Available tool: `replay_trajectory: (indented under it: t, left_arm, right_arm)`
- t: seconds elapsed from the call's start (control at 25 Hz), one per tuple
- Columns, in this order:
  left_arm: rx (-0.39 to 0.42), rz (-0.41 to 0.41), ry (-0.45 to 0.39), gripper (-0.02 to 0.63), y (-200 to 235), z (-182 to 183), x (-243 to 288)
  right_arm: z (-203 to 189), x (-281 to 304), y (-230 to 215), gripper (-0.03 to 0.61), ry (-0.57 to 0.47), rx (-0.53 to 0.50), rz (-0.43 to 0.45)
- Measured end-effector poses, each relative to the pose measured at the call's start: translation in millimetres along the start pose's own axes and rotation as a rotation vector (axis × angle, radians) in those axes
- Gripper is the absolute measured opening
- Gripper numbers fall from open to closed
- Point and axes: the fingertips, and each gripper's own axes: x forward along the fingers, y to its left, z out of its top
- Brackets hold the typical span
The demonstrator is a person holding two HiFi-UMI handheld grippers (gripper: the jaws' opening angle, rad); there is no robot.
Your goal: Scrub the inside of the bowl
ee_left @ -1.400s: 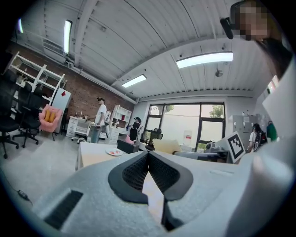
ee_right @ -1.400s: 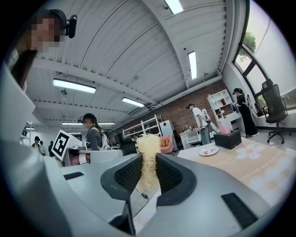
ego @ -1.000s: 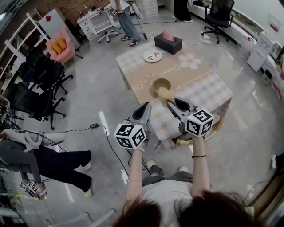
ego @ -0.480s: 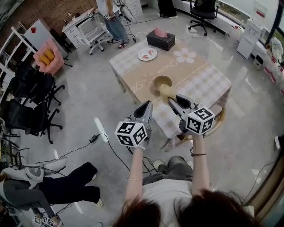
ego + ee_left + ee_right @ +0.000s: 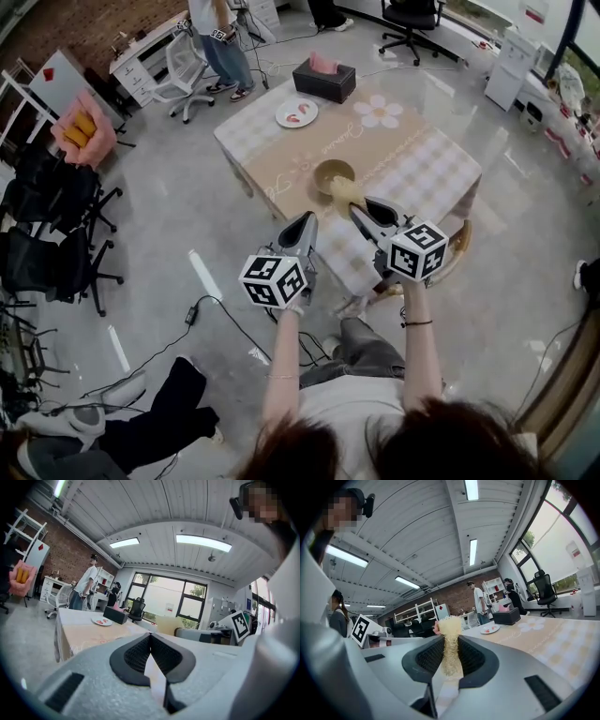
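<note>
Yellow scrubber (image 5: 346, 193) in right tool (image 5: 362, 208), near bowl (image 5: 327, 170)

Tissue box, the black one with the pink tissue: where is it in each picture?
Head view: the tissue box sits near the top, at the far edge of the table.
Left gripper view: small, left of centre.
Right gripper view: right of centre.
Shared landmark: the white plate next to it.
</note>
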Motion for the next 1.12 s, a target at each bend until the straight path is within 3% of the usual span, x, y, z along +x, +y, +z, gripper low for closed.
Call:
replay_trajectory:
  t: [0.36,0.64,0.96,1.12]
  left_arm:
    - [-0.021,-0.042,0.048,0.011,15.4,1.9,36.4]
    - [-0.041,-0.051,0.012,0.011,30.6,13.9,58.8]
    - [-0.078,-0.106,-0.029,0.011,37.9,21.4,76.6]
    - [-0.056,-0.097,0.000,0.011,44.5,14.2,82.4]
  right_arm:
    - [25.8,33.8,-35.1,0.078,0.035,-0.026,-0.018]
    - [38.1,56.8,-56.8,0.078,0.069,-0.039,0.012]
    - [33.0,73.8,-65.2,0.078,0.145,-0.094,0.061]
    - [21.1,78.5,-70.2,0.080,0.177,-0.083,0.056]
